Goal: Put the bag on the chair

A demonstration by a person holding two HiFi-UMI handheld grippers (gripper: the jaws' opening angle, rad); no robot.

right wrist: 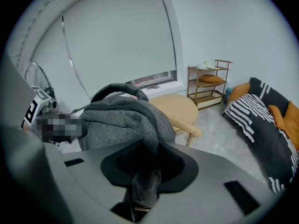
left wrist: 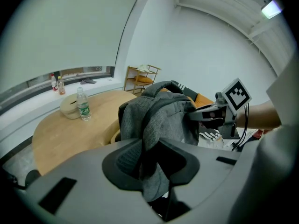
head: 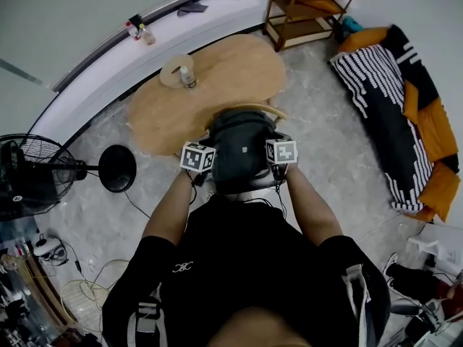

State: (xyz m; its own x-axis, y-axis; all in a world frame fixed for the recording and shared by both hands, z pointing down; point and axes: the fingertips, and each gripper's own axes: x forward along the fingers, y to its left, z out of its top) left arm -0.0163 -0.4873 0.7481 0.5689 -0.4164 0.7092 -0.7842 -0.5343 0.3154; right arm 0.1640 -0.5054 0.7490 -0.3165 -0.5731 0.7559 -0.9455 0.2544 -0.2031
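The grey bag (head: 242, 150) hangs over the wooden chair (head: 249, 109). The jaws of my left gripper (left wrist: 152, 164) are clamped on its fabric, as are those of my right gripper (right wrist: 149, 164). The tabletop (head: 217, 78) lies just beyond.

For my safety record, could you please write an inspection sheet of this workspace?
surface: wooden table, mostly bare.
job's things: grey bag held over the wooden chair; seat hidden.
clutter: water bottle and round tan item on the table.
grippers: left gripper and right gripper both shut on bag fabric.
cables: thin cable trails near the fan.
surroundings: wooden shelf, striped bedding.
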